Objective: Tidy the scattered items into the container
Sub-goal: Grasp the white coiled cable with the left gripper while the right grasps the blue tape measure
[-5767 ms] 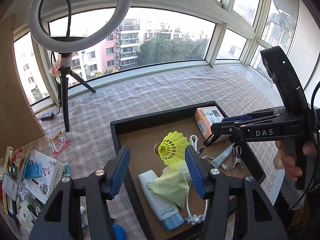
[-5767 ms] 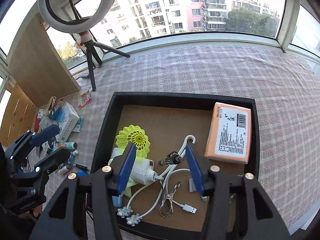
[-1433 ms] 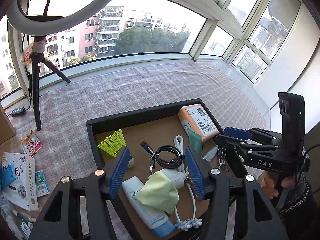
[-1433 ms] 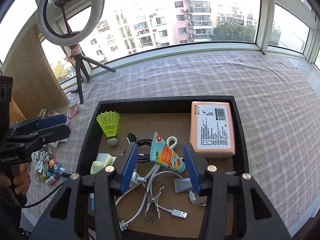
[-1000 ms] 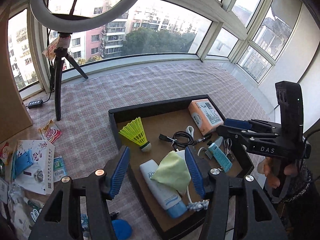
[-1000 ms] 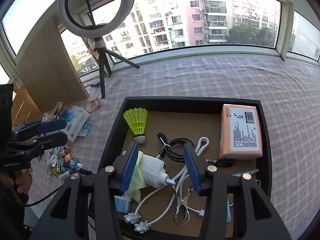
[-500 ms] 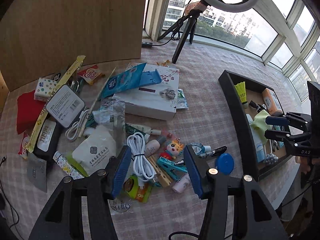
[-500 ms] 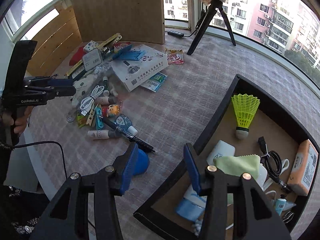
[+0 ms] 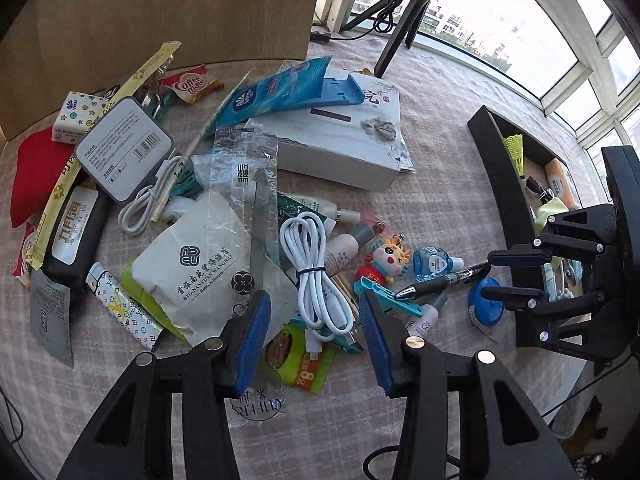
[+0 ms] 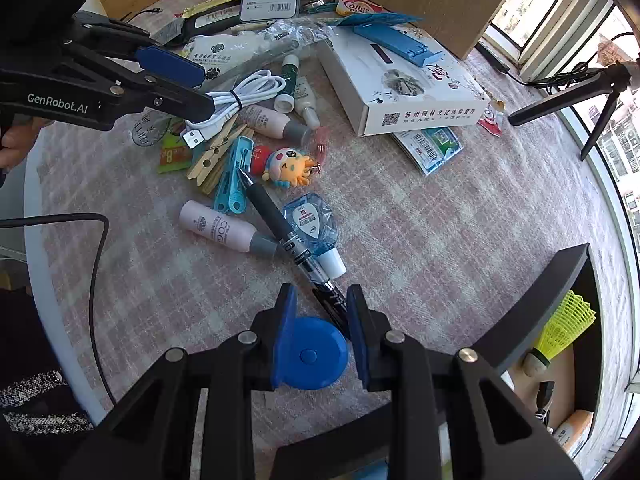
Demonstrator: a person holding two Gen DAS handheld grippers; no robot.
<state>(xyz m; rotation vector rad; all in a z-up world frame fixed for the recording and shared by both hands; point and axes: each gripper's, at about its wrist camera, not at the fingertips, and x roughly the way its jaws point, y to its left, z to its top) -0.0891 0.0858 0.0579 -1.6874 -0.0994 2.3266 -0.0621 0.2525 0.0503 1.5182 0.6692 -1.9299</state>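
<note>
1. Two grippers are over the pile. The right gripper [image 10: 320, 312] points almost straight down with its jaws closing around a round blue disc [image 10: 310, 354]; the disc sits between the pads, but I can't tell if they're pressing on it, and I'd say not
2. A black pen [image 10: 280, 228] runs from the gap between those fingers out across the table, its tip lying on a blue clothes peg [image 10: 234, 178]
3. The left gripper [image 9: 312, 320] is closing too, with nothing pinched. A coiled white USB cable [image 9: 312, 272] lies on the table between its fingers, untouched as far as I can see
4. Just beside that: a cartoon keychain figure [image 9: 386, 260], a small blue bottle [image 9: 434, 264], two pink tubes and a wooden peg
5. Further out sits a white printed box [image 9: 340, 144] with a blue packet [image 9: 276, 94] on top, plus a grey tin [image 9: 124, 150] and a white paper pouch [image 9: 196, 256]
6. The container, a black tray [image 9: 500, 184], is well apart at the far right, already holding a yellow shuttlecock [image 10: 564, 330] and an orange box [image 9: 560, 180]
7. Everything rests on a checked tablecloth [image 10: 420, 248]
</note>
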